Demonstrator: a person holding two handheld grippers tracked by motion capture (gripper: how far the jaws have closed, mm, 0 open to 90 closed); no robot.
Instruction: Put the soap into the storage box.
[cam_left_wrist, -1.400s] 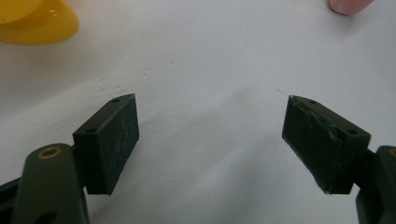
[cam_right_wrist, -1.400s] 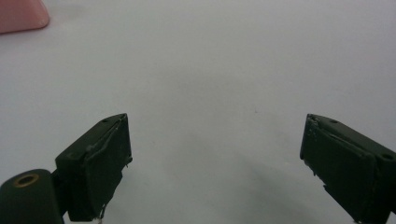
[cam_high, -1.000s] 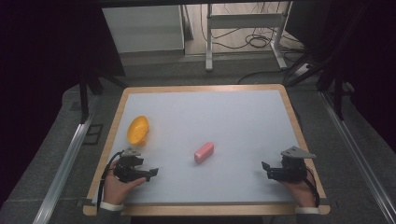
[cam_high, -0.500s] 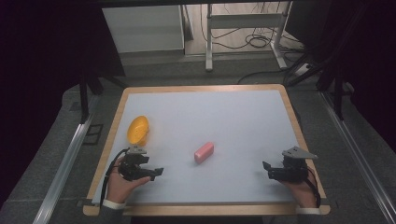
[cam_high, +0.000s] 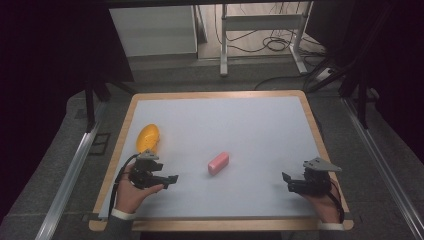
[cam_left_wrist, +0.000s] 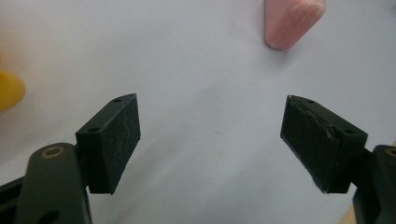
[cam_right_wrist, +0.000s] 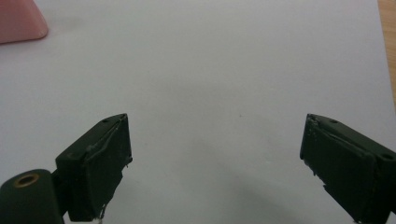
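The white table (cam_high: 250, 130) with its wooden rim is lying mostly bare, leaving wide open room across its far half and between the two hands. A yellow object (cam_high: 148, 137) is lying near the left edge with its long axis running near to far, and a pink block (cam_high: 218, 163) is sitting near the middle, angled far-right. The left gripper (cam_high: 172, 178) and right gripper (cam_high: 285, 179) are hovering at the near corners, both with jaws spread wide and gripping nothing.

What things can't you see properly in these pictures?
- Pink block: top cut off by the left gripper view's upper edge; likewise at the right gripper view's corner.
- Yellow object: blurred, cut by that view's left edge; too small in the high view to name.
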